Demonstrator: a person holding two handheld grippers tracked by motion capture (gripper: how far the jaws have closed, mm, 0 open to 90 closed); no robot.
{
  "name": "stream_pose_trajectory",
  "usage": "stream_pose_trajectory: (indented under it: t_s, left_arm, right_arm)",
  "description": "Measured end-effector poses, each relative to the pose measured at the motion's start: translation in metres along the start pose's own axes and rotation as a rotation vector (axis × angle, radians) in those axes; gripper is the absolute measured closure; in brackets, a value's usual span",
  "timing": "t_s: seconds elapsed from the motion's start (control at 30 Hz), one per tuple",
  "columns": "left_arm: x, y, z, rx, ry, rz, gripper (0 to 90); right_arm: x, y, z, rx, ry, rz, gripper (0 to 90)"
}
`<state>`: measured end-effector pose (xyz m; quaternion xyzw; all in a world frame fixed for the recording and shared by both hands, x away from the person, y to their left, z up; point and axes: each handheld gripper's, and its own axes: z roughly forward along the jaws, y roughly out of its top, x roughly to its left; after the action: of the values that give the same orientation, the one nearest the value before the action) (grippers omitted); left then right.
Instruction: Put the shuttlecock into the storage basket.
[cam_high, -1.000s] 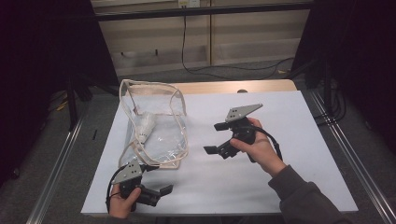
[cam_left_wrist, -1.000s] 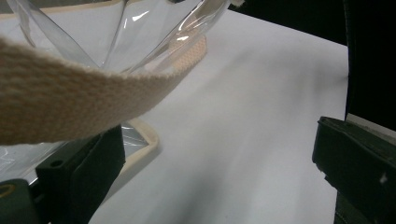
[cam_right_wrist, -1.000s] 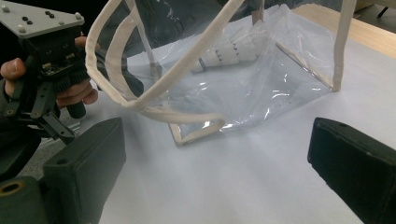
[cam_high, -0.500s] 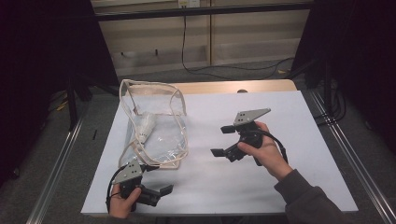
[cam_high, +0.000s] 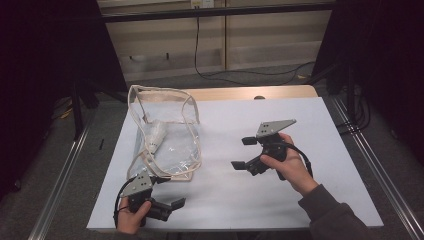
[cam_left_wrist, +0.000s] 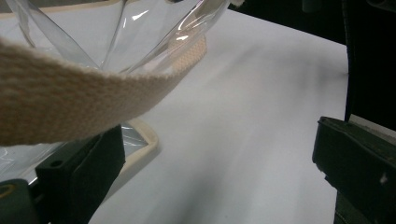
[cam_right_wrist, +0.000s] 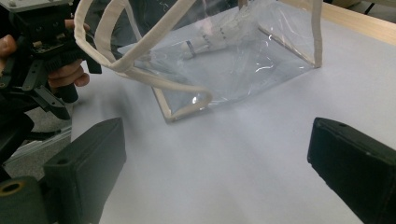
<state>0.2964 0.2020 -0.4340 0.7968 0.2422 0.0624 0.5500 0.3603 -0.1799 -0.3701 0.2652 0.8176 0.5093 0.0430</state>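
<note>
A clear plastic bag (cam_high: 167, 145) with beige webbing trim and straps lies on the left half of the white table (cam_high: 310, 125). A white object (cam_high: 156, 137) rests inside it. My left gripper (cam_high: 170, 192) is open at the bag's near corner by the front edge. In the left gripper view a beige strap (cam_left_wrist: 84, 107) runs across just above the left jaw, and the open left gripper (cam_left_wrist: 215, 177) holds nothing. My right gripper (cam_high: 243, 152) is open right of the bag, pointing at it. Its own view shows the bag (cam_right_wrist: 233, 65) beyond the open right gripper (cam_right_wrist: 215, 163).
The table's far edge is a bare wooden strip (cam_high: 240, 93). Metal rails (cam_high: 65, 170) run along both sides of the table on the floor. A black cable (cam_high: 210, 70) trails on the floor behind. White tabletop spreads between the bag and the right gripper.
My right gripper has drifted a little to the right and toward the person, still open. The left gripper and the bag have stayed put.
</note>
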Motion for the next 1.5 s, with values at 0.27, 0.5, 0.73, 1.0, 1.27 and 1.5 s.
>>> stream_pose_trajectory:
  t_s: [0.27,0.5,0.73,1.0,1.27,1.5]
  left_arm:
    - [0.000,0.000,0.000,0.000,0.000,-0.001,2.4]
    - [0.000,0.000,0.000,0.001,0.001,-0.002,2.4]
    - [0.000,0.000,0.001,0.002,0.001,-0.004,2.4]
    - [0.000,0.000,0.001,0.002,0.001,-0.004,2.4]
    - [0.000,0.000,0.001,0.002,0.001,-0.004,2.4]
    - [0.000,0.000,0.001,0.003,0.000,-0.002,2.4]
  right_arm:
    - [0.000,-0.006,-0.004,-0.010,0.001,0.005,4.1]
    - [-0.001,-0.012,-0.007,-0.005,-0.005,0.005,4.1]
    - [-0.003,-0.018,-0.012,-0.002,-0.015,-0.001,4.1]
    - [-0.004,-0.025,-0.017,-0.003,-0.023,0.006,4.0]
    - [-0.007,-0.034,-0.022,-0.003,-0.033,0.010,4.1]
    - [-0.008,-0.039,-0.026,-0.009,-0.041,0.019,4.1]
